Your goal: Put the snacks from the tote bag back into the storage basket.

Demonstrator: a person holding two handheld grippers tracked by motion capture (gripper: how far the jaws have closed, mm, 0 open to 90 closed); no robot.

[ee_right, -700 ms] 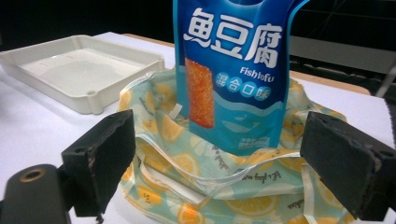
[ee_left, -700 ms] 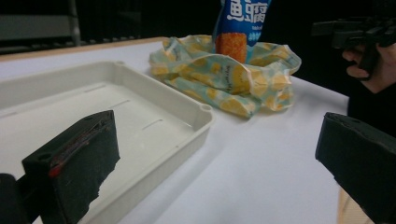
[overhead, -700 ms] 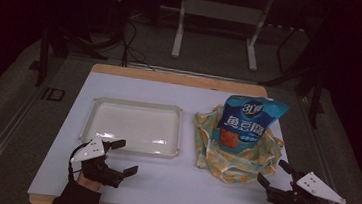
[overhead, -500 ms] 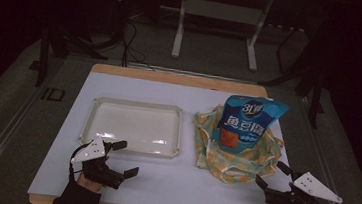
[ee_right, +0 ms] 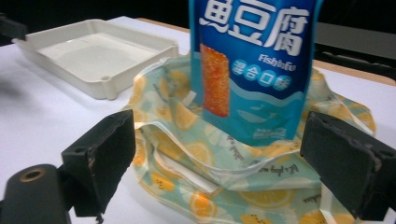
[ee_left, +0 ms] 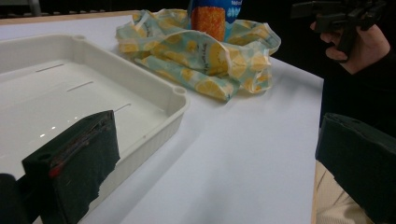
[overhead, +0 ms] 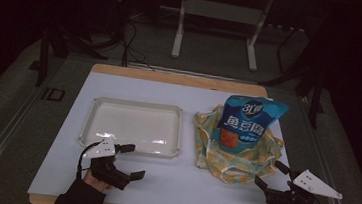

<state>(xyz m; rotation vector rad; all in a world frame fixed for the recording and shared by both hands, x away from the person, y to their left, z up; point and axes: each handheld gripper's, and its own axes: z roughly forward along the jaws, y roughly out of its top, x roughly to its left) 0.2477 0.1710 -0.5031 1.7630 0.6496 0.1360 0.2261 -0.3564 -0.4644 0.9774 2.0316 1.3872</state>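
Right of centre in the high view, a blue snack bag [overhead: 249, 124] stands upright inside a crumpled fabric pouch [overhead: 237, 150], pale green and printed with yellow lemon slices. The bag is glossy, with large white characters across its top, an orange panel low on its front, and the words "Fish tofu" readable in the right gripper view. The pouch slumps open around the bag's base, its white drawstring trailing along the rim. At the lower right of the frame, the right gripper [overhead: 269, 176] sits just short of the pouch's near edge, spread wide and holding nothing. At the lower left, the left gripper [overhead: 131, 162] is likewise wide open and empty, just beside the near rim of a shallow cream plastic tray [overhead: 133, 105]. Everything rests on a white surface [overhead: 176, 187].
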